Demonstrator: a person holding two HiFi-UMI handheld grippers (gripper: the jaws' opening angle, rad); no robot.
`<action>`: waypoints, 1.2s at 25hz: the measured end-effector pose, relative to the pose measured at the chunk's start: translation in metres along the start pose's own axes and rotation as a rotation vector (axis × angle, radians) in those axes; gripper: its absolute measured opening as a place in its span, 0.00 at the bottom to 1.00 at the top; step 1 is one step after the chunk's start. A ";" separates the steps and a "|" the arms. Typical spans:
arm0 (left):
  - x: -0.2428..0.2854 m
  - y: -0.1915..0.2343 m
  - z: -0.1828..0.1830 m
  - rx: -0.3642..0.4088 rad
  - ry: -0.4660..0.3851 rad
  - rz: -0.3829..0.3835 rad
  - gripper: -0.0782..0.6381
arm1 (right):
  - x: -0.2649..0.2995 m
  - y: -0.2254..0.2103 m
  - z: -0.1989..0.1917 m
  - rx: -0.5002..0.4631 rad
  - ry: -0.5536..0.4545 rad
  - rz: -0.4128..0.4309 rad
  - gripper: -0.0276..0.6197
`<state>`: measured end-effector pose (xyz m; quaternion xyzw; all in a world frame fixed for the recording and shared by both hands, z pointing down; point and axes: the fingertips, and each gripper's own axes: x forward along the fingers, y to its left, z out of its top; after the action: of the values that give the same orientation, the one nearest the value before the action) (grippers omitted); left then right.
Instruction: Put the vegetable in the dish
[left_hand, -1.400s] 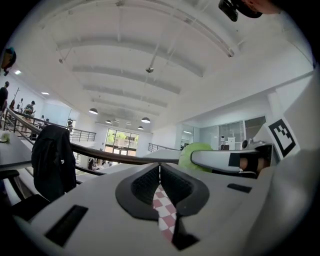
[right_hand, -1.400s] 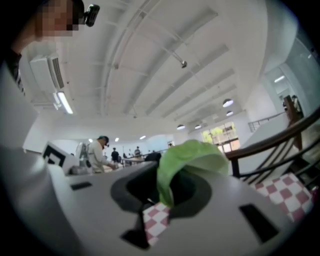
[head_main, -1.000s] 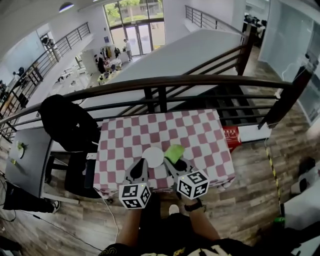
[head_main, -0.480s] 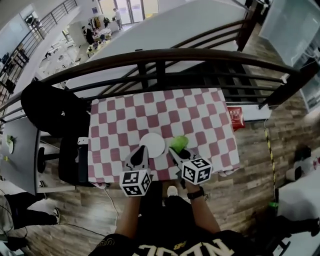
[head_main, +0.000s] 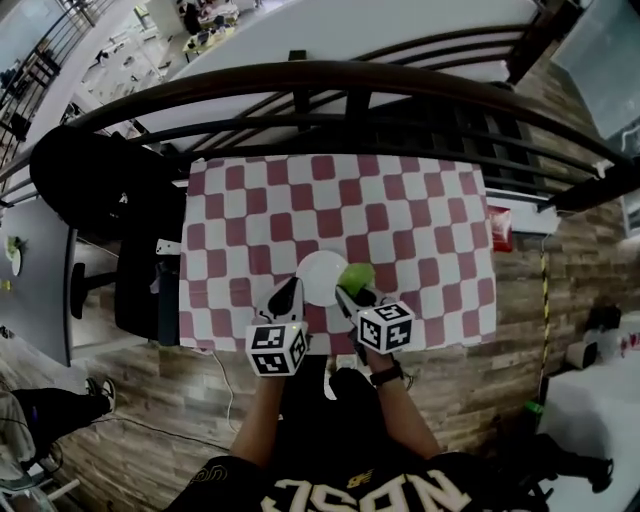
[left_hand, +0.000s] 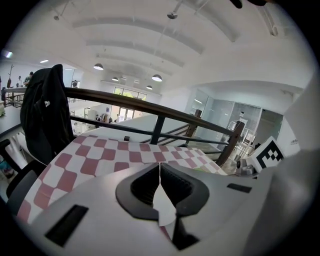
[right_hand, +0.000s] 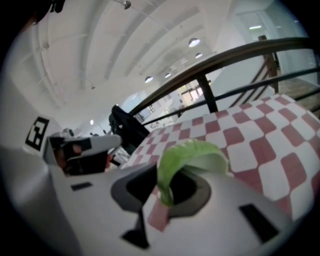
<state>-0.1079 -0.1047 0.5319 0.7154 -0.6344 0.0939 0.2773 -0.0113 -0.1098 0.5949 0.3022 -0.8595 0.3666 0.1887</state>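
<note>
Vegetable (head_main: 358, 274), clamped in right gripper (head_main: 347, 293) fingers, has come down to the right rim of the dish (head_main: 316, 277); release looks next. Left gripper (head_main: 291, 292) fingers together, empty.

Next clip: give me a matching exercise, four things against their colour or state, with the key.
1 left tool
2 right tool
3 dish
4 jacket

a shut on the green leaf
b white, on the checked cloth
c shut, empty
d black, beside that cloth

Pairs: 1-c, 2-a, 3-b, 4-d
</note>
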 end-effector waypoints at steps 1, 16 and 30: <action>0.001 0.006 -0.003 -0.007 0.009 0.008 0.15 | 0.007 0.001 -0.004 0.000 0.016 0.006 0.17; -0.011 0.070 -0.026 -0.099 0.053 0.120 0.15 | 0.104 0.062 -0.014 0.136 -0.006 0.350 0.17; -0.007 0.064 -0.038 -0.095 0.083 0.093 0.15 | 0.097 0.024 -0.021 0.405 -0.169 0.433 0.17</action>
<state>-0.1621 -0.0818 0.5773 0.6666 -0.6587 0.1061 0.3326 -0.0967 -0.1177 0.6494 0.1730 -0.8259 0.5357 -0.0298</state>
